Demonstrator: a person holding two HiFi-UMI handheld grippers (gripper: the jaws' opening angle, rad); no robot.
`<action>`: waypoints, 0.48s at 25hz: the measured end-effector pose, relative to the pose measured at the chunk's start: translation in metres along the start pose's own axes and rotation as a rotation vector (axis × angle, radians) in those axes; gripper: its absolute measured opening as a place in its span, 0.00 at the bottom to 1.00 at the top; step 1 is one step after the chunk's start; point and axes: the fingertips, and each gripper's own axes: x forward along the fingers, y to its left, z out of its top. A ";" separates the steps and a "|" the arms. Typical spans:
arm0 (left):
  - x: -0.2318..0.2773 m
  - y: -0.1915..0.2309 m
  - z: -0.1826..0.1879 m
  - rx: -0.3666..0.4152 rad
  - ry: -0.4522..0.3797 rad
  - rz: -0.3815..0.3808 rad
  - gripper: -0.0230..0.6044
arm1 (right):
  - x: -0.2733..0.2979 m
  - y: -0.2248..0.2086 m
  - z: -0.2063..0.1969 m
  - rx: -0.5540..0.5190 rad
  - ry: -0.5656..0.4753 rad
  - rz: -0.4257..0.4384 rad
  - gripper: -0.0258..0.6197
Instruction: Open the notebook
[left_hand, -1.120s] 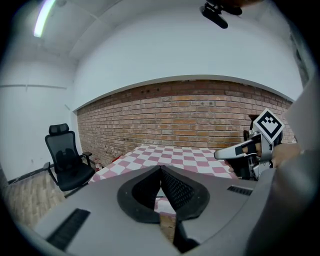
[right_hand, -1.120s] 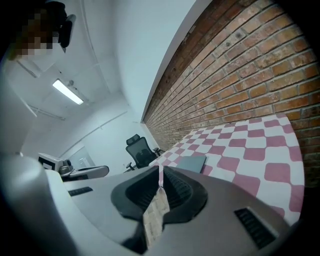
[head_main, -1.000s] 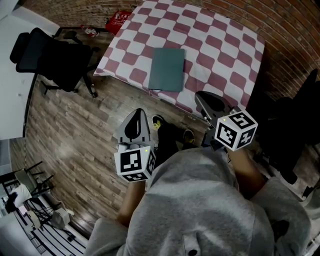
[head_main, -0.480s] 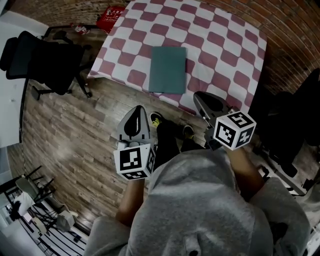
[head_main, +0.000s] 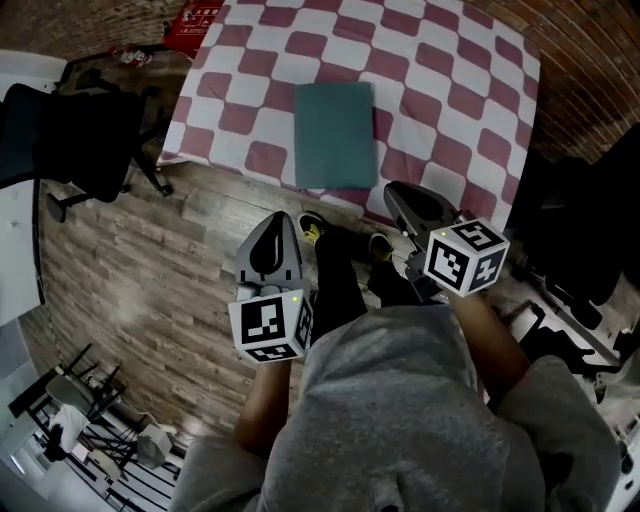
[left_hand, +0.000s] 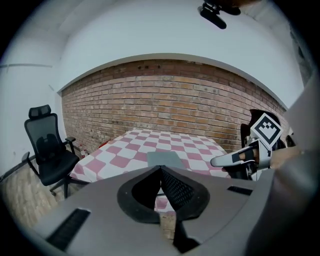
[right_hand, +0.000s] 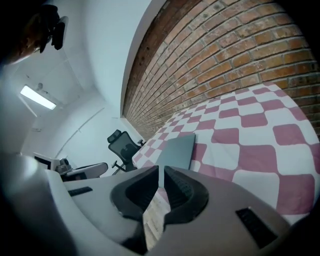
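— How do the grippers stand?
— The left gripper (left_hand: 160, 170) has its jaws pressed together with nothing between them. The right gripper (right_hand: 161, 171) is likewise closed and empty. Both hang in the air in front of the person, over the floor (head_main: 150, 270), short of the table (head_main: 470, 185).
— And the notebook?
— The notebook (head_main: 334, 135) lies flat on the table near the front edge, well apart from both grippers. It is closed, a plain grey-green rectangle, with its long side running away from the person.
— What is under it?
— A red-and-white checked cloth (head_main: 260, 60) that covers the table. A black chair (head_main: 75, 140) stands to the left, and a brick wall (left_hand: 165, 105) rises behind.
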 end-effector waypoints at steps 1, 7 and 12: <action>0.004 0.000 -0.004 0.001 0.014 -0.013 0.05 | 0.003 -0.003 -0.003 0.012 0.004 -0.008 0.11; 0.036 0.003 -0.019 0.000 0.068 -0.067 0.05 | 0.022 -0.022 -0.015 0.098 0.010 -0.043 0.11; 0.060 0.009 -0.038 -0.013 0.117 -0.097 0.05 | 0.034 -0.037 -0.024 0.181 0.004 -0.052 0.11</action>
